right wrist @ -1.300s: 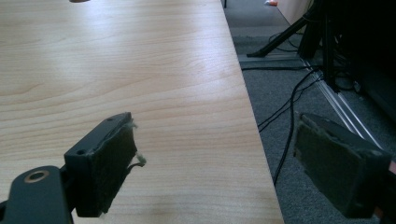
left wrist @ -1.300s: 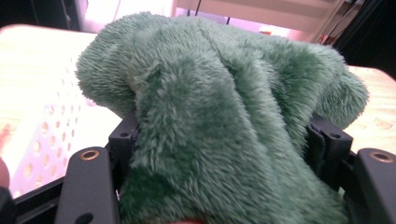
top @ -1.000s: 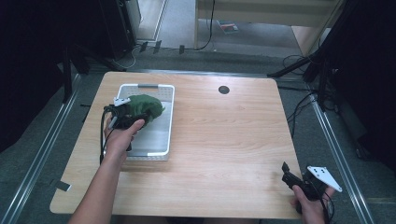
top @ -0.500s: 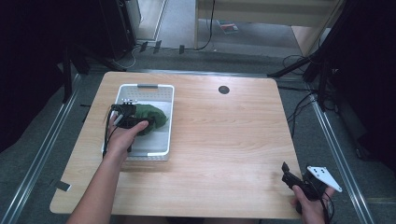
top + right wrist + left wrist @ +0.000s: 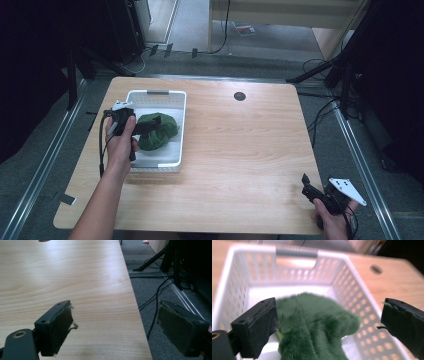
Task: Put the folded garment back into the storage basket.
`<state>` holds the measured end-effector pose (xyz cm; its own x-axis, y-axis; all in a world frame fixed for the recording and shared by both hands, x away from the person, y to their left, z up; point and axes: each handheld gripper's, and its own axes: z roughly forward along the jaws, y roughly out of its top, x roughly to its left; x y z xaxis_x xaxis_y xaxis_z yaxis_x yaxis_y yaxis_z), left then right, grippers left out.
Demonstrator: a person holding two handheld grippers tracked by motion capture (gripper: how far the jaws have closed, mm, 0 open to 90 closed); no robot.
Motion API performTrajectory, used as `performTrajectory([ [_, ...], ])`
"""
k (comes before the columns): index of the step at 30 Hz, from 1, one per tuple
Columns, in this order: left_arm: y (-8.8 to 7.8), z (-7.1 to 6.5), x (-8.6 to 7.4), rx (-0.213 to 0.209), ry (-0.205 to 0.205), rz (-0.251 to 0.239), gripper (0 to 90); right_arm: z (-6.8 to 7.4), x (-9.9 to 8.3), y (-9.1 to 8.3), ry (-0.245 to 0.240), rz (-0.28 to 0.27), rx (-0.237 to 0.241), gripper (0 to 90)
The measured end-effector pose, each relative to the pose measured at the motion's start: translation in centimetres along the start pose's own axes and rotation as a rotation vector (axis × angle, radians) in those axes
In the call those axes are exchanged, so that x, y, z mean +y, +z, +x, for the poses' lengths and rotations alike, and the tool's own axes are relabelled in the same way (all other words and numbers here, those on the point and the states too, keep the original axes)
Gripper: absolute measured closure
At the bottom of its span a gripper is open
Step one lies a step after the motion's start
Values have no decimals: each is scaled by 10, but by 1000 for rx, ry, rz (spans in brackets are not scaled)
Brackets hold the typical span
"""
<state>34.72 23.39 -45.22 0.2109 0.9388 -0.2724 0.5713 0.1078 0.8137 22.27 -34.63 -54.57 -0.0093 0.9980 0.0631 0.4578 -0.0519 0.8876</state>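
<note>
A green plush toy (image 5: 159,132) lies crumpled inside the white perforated basket (image 5: 182,131) on the left half of the table. My left gripper (image 5: 151,125) hovers just over the toy's left side. Its jaws have just been opening and now stand wide apart. In the left gripper view the plush toy (image 5: 312,322) sits low between the jaws and the pads do not press on it. The basket's far wall (image 5: 294,270) and grey handle show behind it. My right gripper (image 5: 307,184) rests open at the table's front right corner, nothing between its jaws (image 5: 115,327).
The wooden table (image 5: 240,150) has a round cable hole (image 5: 239,96) near its far edge. Its right edge (image 5: 135,302) drops to grey carpet with cables and stand legs. Metal rails run along both sides of the table.
The left gripper earlier held the green plush toy bunched over the basket. Its jaws have since spread, the toy lies in the basket, and the hand has lifted a little. The right hand is still.
</note>
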Motion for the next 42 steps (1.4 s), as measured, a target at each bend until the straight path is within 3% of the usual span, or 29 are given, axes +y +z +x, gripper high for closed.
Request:
performTrajectory([
  [1, -12, -1, 2, -21, 12, -42, 11, 0, 0, 0, -2, 1, 0, 135],
  [6, -34, -4, 1, -29, 50, -84, 11, 0, 0, 0, -3, 3, 0, 135],
  [11, -51, -1, -4, -44, 39, -117, 11, 0, 0, 0, -4, 3, -2, 135],
  [16, -74, 7, -23, -61, 30, -196, 11, 0, 0, 0, -4, 4, -2, 135],
  [30, -112, 38, -69, -14, 22, -251, 10, 1, 0, 0, -7, 5, -7, 134],
  [37, -124, 53, -91, 2, 46, -281, 10, 1, 0, 0, -9, 3, -7, 134],
  [42, -128, 64, -108, 24, 34, -274, 10, 1, 0, 0, -9, 2, -9, 134],
])
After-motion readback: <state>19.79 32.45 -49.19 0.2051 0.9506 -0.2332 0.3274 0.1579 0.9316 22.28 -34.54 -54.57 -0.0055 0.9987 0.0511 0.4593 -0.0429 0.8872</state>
